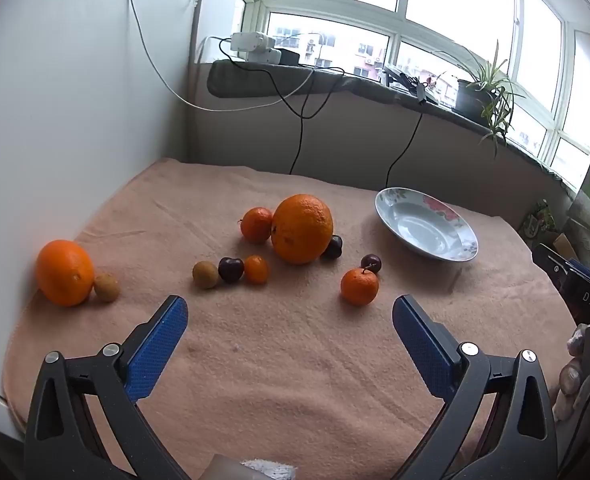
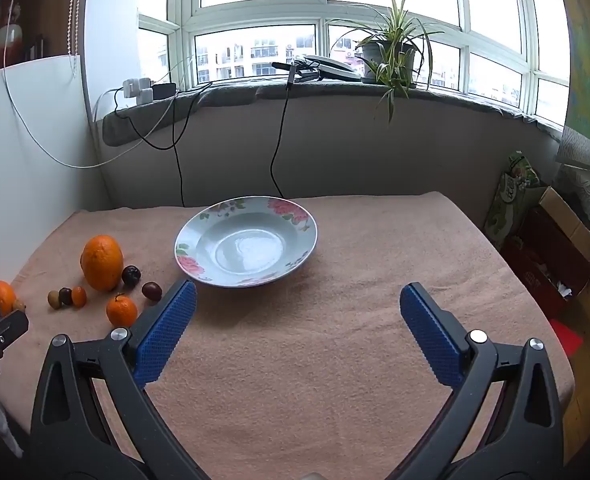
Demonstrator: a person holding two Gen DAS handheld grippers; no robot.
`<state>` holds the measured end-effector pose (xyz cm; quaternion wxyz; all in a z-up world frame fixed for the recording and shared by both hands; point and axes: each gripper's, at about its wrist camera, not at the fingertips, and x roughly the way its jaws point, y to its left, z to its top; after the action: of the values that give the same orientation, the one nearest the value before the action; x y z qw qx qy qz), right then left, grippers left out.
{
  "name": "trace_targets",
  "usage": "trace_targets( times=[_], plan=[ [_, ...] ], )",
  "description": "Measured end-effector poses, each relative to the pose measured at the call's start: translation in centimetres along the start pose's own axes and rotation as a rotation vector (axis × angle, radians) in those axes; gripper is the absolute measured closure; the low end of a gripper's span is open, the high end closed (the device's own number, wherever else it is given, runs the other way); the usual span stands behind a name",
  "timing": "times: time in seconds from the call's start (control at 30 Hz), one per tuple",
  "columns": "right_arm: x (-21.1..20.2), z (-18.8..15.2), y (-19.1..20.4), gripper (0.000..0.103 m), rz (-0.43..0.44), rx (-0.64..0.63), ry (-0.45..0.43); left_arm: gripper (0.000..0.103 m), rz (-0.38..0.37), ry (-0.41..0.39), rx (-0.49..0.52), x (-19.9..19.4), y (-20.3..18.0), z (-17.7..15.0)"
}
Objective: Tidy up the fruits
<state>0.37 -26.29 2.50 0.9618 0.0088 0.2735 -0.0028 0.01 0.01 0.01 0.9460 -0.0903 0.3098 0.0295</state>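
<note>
Holding both the left hand-held gripper and right hand-held gripper wide open and empty, we face scattered fruit, the plate waiting mid-frame.

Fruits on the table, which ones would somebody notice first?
Probably the big orange in the middle of the pink towel, with a smaller tangerine touching it. Then the flowery plate on the right, with nothing in it yet. Another big orange sits far left by the white wall.
</note>
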Motion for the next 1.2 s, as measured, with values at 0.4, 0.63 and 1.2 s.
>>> trace_targets(
  times=[0.4,0.63,1.2],
  plan=[
    [0.28,-0.2,0.26,0.0,-0.001,-0.003,0.009,0.001,0.003,-0.016,0.016,-0.01,0.0,0.0],
    [0.29,-0.24,0.32,0.0,-0.002,-0.003,0.009,0.001,0.003,-0.009,0.009,0.19,0.22,-0.07],
    [0.93,-0.48,0.41,0.0,0.002,-0.001,0.031,0.001,0.005,-0.001,0.009,0.02,0.78,-0.46]
  ],
)
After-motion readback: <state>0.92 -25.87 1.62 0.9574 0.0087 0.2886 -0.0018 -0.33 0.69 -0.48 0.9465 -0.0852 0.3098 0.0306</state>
